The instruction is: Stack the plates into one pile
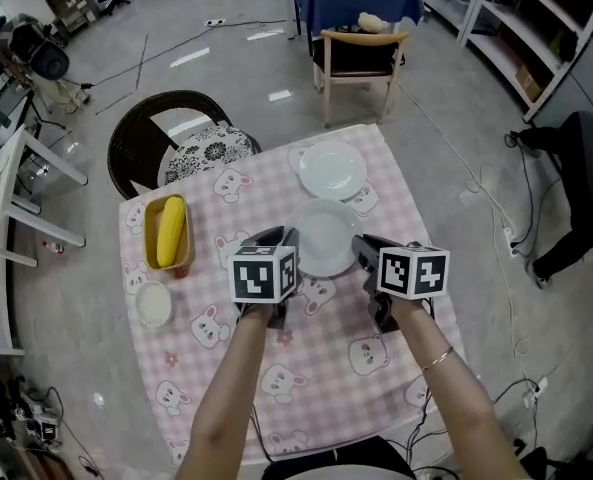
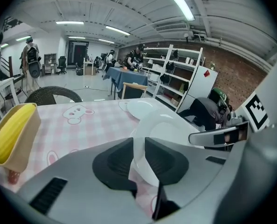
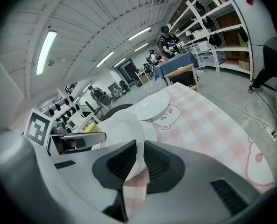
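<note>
A white plate hangs over the middle of the pink checked table, held from both sides. My left gripper is shut on its left rim, and the rim runs between the pads. My right gripper grips the opposite rim, with the pads against it on both faces. A second white plate lies flat on the cloth just beyond the held one. It also shows in the left gripper view and the right gripper view.
A yellow tray with a long yellow item sits at the table's left, and a small white dish lies in front of it. A dark wicker chair stands at the far left corner. A wooden chair stands beyond the far edge.
</note>
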`<state>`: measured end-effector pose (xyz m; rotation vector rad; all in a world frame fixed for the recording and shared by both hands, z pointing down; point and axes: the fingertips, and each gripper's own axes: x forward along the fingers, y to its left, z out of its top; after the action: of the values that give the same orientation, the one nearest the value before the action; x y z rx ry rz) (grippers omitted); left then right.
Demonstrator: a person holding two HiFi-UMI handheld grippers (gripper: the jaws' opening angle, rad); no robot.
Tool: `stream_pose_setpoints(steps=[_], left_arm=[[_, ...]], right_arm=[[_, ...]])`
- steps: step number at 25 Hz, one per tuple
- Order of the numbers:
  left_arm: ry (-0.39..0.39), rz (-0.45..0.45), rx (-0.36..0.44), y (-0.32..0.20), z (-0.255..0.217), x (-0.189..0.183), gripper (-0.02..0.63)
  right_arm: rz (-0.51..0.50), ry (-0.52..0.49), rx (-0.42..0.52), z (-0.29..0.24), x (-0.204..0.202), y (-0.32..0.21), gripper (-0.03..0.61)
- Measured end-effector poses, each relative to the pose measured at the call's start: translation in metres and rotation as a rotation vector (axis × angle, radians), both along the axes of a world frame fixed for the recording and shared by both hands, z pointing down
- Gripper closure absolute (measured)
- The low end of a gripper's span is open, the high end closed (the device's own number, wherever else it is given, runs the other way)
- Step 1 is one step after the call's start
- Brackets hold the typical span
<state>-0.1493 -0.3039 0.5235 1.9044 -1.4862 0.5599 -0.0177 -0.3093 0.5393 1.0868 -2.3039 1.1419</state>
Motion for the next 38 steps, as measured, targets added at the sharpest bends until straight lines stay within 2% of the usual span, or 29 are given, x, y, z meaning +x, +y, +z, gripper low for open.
stream_pose_setpoints(steps=[8, 19, 26, 29, 32, 38], left_arm=[[0.001, 0.006, -0.025, -0.005, 0.016, 0.0, 0.52], [-0.047, -0.003, -0.037, -0.011, 0.032, -0.002, 0.511], [-0.026, -0.003, -0.029, -0.011, 0.033, -0.002, 0.509], [-0.018, 0.003, -0.026, -0.01, 0.03, -0.003, 0.502], [-0.028, 0.002, 0.006, -0.011, 0.021, -0.006, 0.497], [-0.041, 0.025, 0.106, -0.023, -0.018, -0.006, 0.495]], right_arm=[[-0.015, 0.045, 0.005, 0.013, 0.0, -0.006, 0.506], [-0.014, 0.088, 0.035, 0.018, -0.004, -0.012, 0.494], [-0.001, 0.099, 0.051, 0.018, -0.002, -0.012, 0.491], [0.008, 0.094, 0.07, 0.014, -0.002, -0.013, 0.466], [0.027, 0.078, 0.105, 0.005, -0.001, -0.016, 0.451], [0.059, 0.045, 0.19, -0.026, 0.005, -0.033, 0.466]])
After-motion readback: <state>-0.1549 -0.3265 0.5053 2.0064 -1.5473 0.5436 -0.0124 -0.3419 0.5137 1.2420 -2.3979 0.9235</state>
